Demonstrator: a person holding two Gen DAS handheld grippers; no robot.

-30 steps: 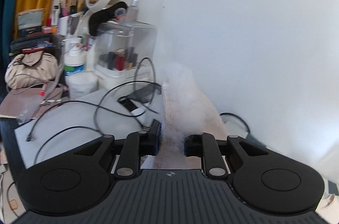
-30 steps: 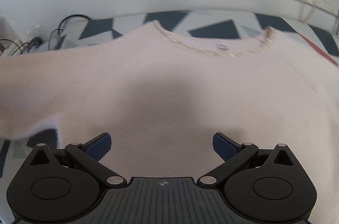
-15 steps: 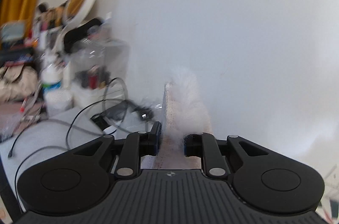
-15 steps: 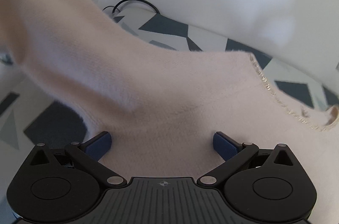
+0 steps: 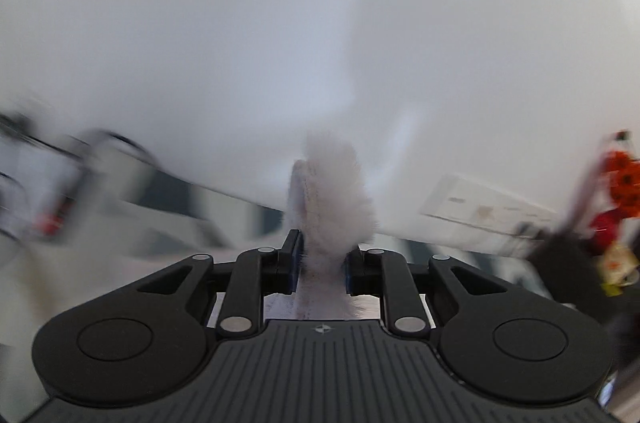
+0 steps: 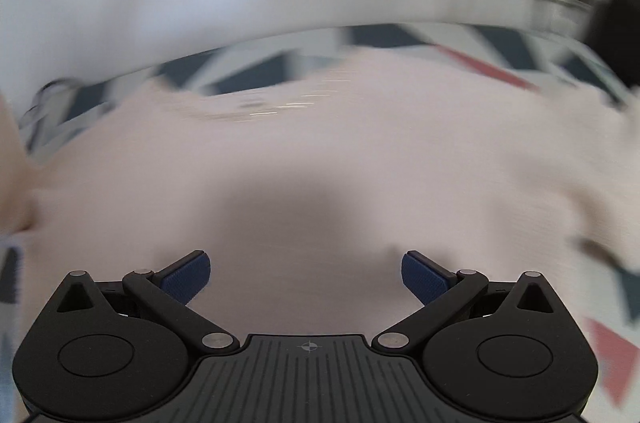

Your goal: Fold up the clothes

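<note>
A white wall (image 5: pixel 280 43) fills most of the left wrist view, and below it the background is smeared by blur. In the right wrist view a surface with a dark blue, white and red geometric pattern (image 6: pixel 248 73) runs along the foot of the wall; whether it is a table or a bed cannot be told. On it lies a pale pink sweater (image 6: pixel 360 151), spread flat, with its sparkly neckline (image 6: pixel 288 105) toward the wall. The right gripper (image 6: pixel 306 277) hangs over the sweater's body with its jaws spread wide and nothing between them. The left gripper (image 5: pixel 320 265) has its jaws closed narrowly on a fuzzy fold of the sweater (image 5: pixel 332 195), which stands up between the pads. A white wall plate (image 5: pixel 480 203) and some orange and red objects (image 5: pixel 616 191) show at the right, too blurred to identify.
</note>
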